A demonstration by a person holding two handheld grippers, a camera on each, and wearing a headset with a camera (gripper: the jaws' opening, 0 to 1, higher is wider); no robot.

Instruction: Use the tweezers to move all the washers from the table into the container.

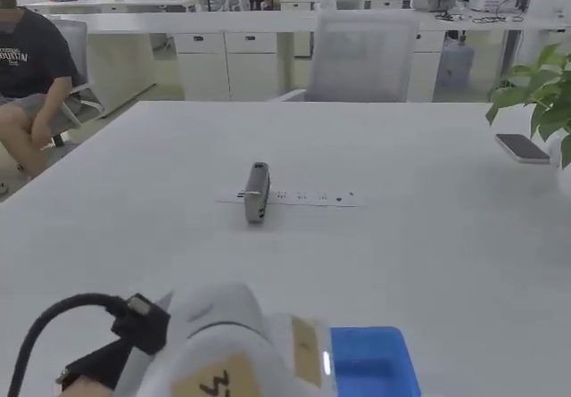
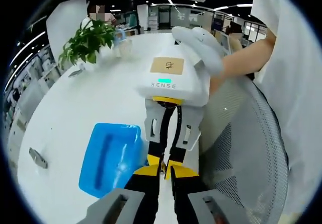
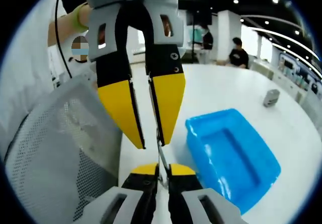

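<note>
- While the washers (image 1: 339, 200) lie as tiny specks on a pale strip at mid-frame of the head view, the blue container (image 1: 375, 333) sits at the bottom right.
- We see the right gripper (image 3: 163, 169) and the left gripper (image 3: 151, 142) both pinched almost closed on the thin tweezers (image 3: 161, 158).
- We judge the washers light, hard and slippery, so we should nip each one across its rim.

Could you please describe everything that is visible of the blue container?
The blue container is a shallow rectangular tray with rounded corners, glossy, plastic by its look. A broad raised rim surrounds a sunken oblong well, which looks empty. It lies flat, open side up, on the white table, near the person's edge. Nothing but the table seems to touch it.
</note>
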